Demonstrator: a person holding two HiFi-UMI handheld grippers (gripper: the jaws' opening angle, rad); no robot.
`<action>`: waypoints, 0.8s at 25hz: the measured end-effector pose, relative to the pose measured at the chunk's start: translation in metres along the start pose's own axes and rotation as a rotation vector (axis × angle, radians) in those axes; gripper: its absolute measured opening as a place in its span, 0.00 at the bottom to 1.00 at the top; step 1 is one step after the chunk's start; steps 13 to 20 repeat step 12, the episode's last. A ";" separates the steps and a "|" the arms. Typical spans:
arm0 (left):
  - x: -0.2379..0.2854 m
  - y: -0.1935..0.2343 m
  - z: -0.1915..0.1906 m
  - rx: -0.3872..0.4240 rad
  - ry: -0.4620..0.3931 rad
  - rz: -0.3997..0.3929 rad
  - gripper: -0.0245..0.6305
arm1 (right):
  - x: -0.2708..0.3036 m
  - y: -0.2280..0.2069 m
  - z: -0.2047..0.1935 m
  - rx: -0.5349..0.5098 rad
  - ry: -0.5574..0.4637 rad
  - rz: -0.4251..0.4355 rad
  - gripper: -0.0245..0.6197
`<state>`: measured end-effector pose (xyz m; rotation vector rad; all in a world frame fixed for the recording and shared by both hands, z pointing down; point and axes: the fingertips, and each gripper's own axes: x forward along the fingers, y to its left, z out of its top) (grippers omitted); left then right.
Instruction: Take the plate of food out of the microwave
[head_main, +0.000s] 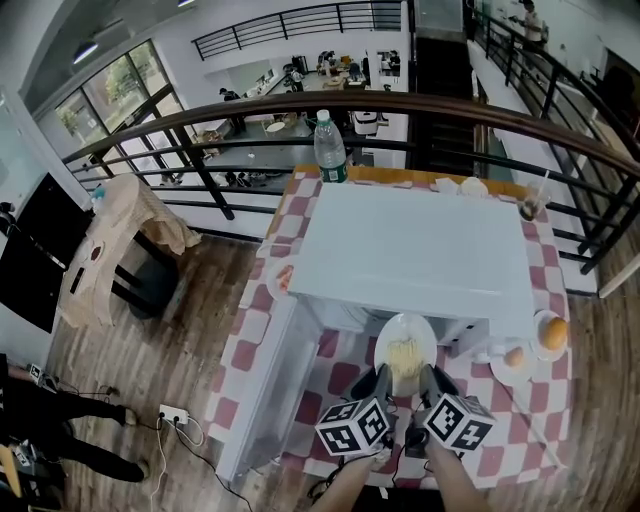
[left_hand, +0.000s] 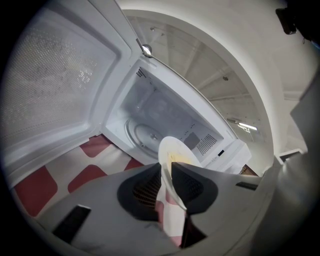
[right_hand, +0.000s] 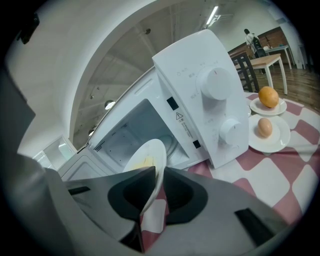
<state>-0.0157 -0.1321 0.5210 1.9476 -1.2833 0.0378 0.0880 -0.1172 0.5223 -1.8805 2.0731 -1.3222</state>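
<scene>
The left gripper (head_main: 376, 382) and right gripper (head_main: 432, 382) pinch the round white plate of noodles (head_main: 422, 336) at 6 o'clock; uneven lifting could dump it.

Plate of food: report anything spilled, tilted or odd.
Nothing stands out. The plate of food is gripped at its near rim by the left gripper and right gripper, noodles heaped on it, none spilled on the tablecloth.
</scene>
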 end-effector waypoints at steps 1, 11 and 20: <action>0.000 0.000 0.000 0.000 0.001 -0.001 0.15 | 0.000 0.000 0.000 0.001 0.000 -0.002 0.11; 0.001 0.002 0.001 -0.004 0.009 -0.003 0.15 | 0.002 0.001 -0.001 0.007 0.004 -0.011 0.11; 0.001 0.002 0.002 -0.004 0.010 -0.003 0.15 | 0.002 0.002 -0.001 0.007 0.004 -0.012 0.11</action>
